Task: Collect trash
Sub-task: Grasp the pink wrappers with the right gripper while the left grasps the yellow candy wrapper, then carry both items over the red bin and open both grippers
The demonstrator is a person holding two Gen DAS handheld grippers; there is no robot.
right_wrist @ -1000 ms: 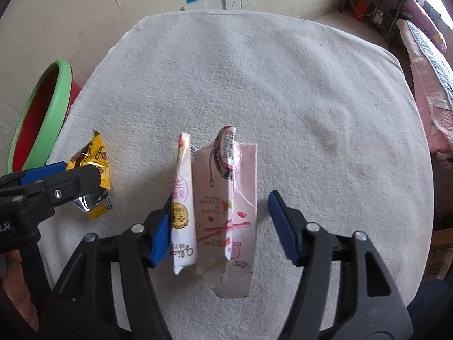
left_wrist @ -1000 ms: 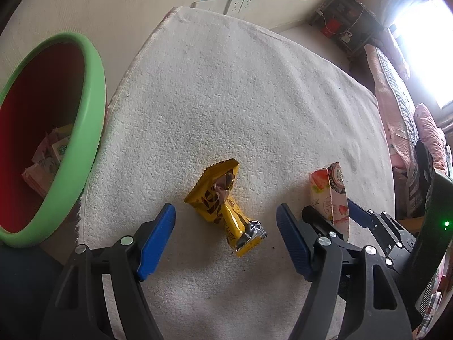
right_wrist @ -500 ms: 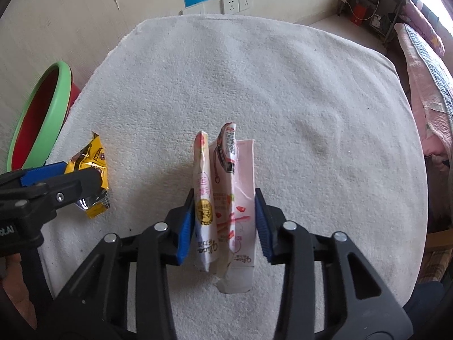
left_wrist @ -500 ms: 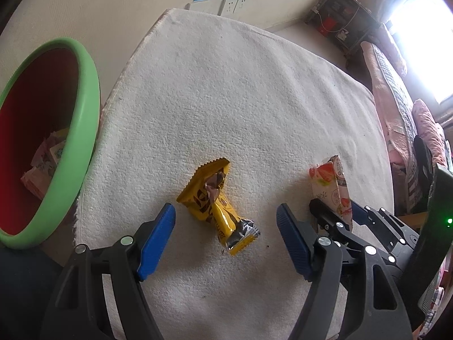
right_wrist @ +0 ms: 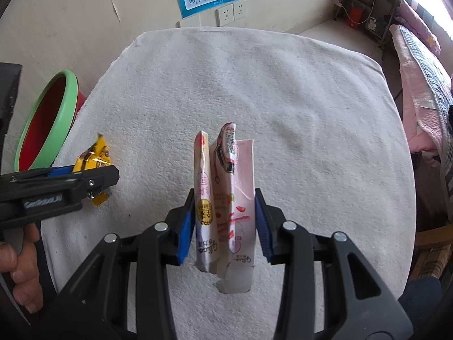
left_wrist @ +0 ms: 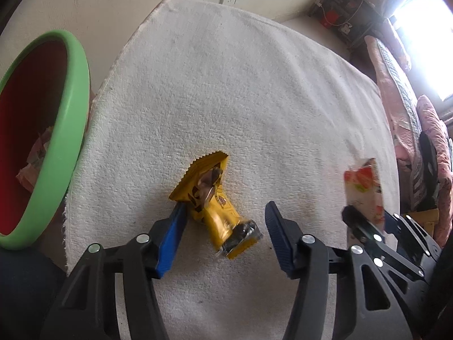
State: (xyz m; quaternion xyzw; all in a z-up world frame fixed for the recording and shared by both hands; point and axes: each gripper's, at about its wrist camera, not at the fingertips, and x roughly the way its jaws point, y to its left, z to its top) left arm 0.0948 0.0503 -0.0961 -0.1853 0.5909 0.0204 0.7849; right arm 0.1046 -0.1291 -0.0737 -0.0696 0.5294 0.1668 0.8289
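Observation:
A crumpled yellow snack wrapper point(left_wrist: 209, 195) lies on the white towel-covered table point(left_wrist: 226, 85). My left gripper point(left_wrist: 226, 212) straddles it with its jaws closing: the left pad touches the wrapper's edge, while the right pad is still apart from it. A flattened pink carton point(right_wrist: 237, 175) is pinched between the blue pads of my right gripper point(right_wrist: 223, 198), which is shut on it and holds it just above the towel. The left wrist view shows the carton point(left_wrist: 363, 187) at the right. In the right wrist view, the wrapper point(right_wrist: 92, 155) pokes out behind the left gripper's finger.
A red basin with a green rim point(left_wrist: 70, 130) stands off the table's left edge and holds some paper trash. A hand point(right_wrist: 19, 269) grips the left tool. A bed with pink covers point(right_wrist: 419, 85) runs along the right, and a wall with sockets lies behind the table.
The left jaws have narrowed around the yellow wrapper. The right jaws closed on the pink carton and lifted it slightly off the towel.

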